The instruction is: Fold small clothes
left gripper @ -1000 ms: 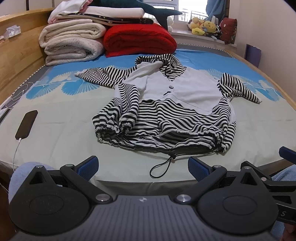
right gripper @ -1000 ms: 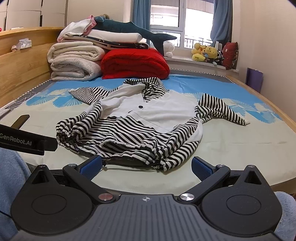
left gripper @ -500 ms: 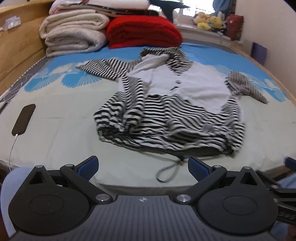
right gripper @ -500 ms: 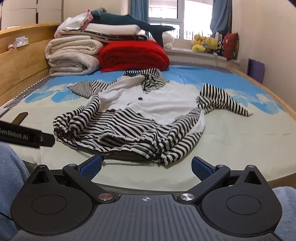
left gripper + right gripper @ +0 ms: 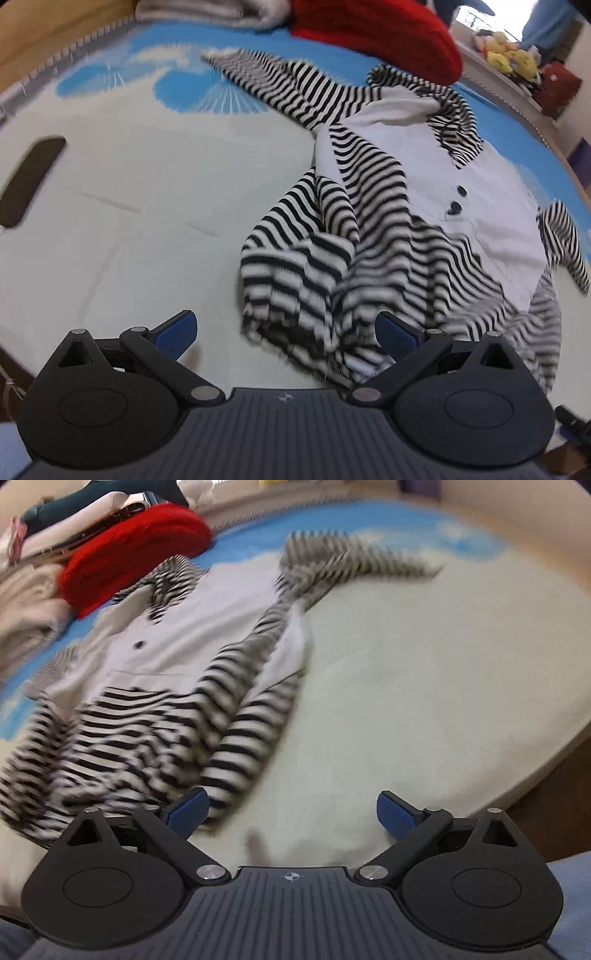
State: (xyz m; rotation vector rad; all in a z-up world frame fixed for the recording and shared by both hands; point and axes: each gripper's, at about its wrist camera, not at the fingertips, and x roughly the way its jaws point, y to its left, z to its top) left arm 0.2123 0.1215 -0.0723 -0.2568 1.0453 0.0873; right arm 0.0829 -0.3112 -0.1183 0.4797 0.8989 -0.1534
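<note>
We hold both grippers spread wide and empty over a striped hooded jacket (image 5: 399, 229) lying crumpled on the bed (image 5: 147, 206): left gripper (image 5: 286, 332) at its near-left hem (blurred), right gripper (image 5: 291, 808) beside its near-right corner.

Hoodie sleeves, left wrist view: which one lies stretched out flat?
The far-left sleeve, running out toward the blue print on the bedsheet. The other striped sleeve, at the hoodie's right edge, is bent and bunched against the body.
</note>
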